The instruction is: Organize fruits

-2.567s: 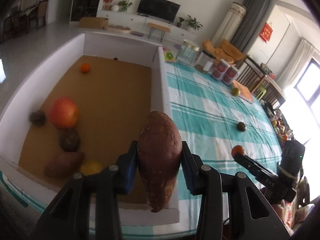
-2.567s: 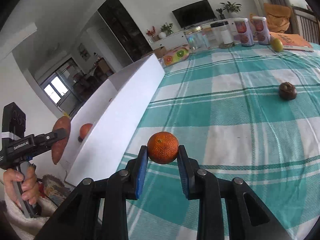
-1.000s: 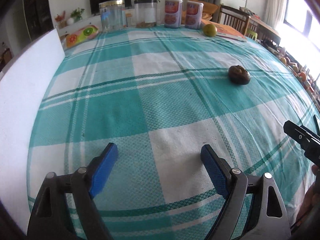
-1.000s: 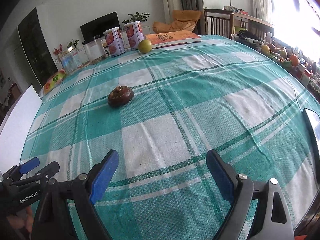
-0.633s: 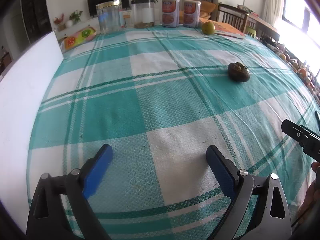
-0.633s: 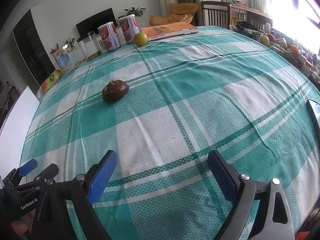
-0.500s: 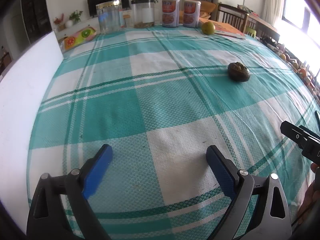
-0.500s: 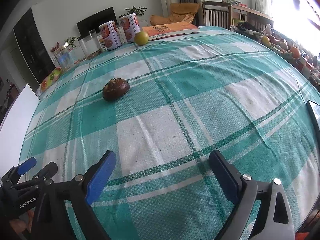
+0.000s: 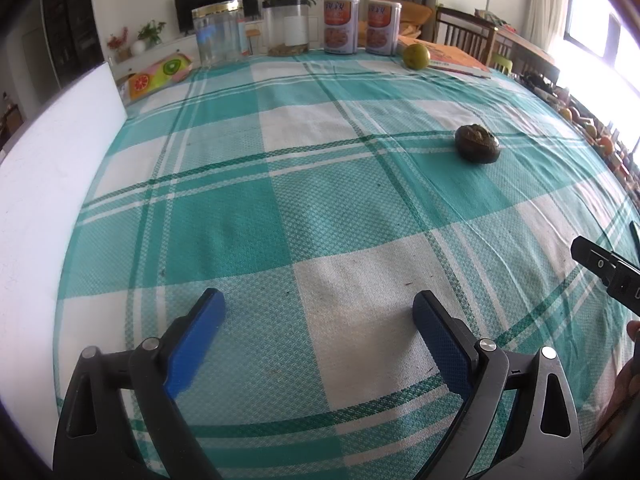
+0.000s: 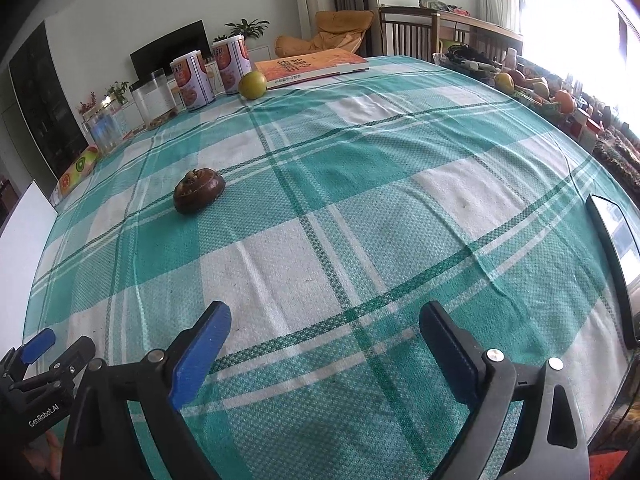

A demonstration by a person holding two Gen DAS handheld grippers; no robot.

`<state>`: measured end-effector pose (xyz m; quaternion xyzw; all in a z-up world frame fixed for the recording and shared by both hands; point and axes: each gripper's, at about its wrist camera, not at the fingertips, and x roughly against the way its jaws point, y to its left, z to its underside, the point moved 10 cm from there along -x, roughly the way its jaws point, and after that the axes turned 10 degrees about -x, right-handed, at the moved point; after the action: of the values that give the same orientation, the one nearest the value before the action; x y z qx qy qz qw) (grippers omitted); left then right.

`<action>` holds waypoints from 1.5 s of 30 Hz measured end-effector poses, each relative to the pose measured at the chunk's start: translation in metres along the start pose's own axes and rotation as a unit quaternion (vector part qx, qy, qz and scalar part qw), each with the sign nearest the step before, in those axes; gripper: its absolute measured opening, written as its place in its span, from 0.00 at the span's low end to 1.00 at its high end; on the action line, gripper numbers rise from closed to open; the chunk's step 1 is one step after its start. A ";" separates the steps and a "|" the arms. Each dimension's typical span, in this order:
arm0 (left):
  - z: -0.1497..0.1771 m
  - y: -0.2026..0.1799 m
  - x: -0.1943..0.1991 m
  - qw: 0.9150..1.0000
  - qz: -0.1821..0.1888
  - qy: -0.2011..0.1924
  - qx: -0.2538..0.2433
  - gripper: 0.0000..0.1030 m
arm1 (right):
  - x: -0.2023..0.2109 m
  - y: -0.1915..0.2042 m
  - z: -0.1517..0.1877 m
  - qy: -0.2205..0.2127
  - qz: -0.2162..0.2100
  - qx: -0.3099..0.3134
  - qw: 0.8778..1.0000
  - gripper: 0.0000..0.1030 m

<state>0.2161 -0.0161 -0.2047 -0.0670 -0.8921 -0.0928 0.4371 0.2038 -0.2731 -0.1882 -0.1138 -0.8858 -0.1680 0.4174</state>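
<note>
Both claws gape wide and hold nothing — left claw (image 9: 316, 316), right claw (image 10: 324, 328) — above the checked surface (image 10: 360, 208); a brown mangosteen (image 10: 199, 191) lies well ahead.

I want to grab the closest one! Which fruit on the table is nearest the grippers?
The dark brown fruit, alone mid-table. The green fruit sits far back beside the orange book.

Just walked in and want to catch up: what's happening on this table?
A person is sorting fruit with two handheld grippers. The left gripper and right gripper are both open and empty, hovering over the checked tablecloth. A dark brown fruit and a green fruit lie on it.
</note>
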 end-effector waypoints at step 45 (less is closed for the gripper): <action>-0.068 -0.027 -0.001 0.998 0.059 0.007 -0.028 0.46 | -0.012 -0.007 0.001 0.010 0.033 -0.003 0.999 1.00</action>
<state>0.2640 -0.0578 -0.1676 -0.1309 -0.8805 -0.0928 0.4461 0.2080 -0.2800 -0.1991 -0.1428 -0.8769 -0.1577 0.4311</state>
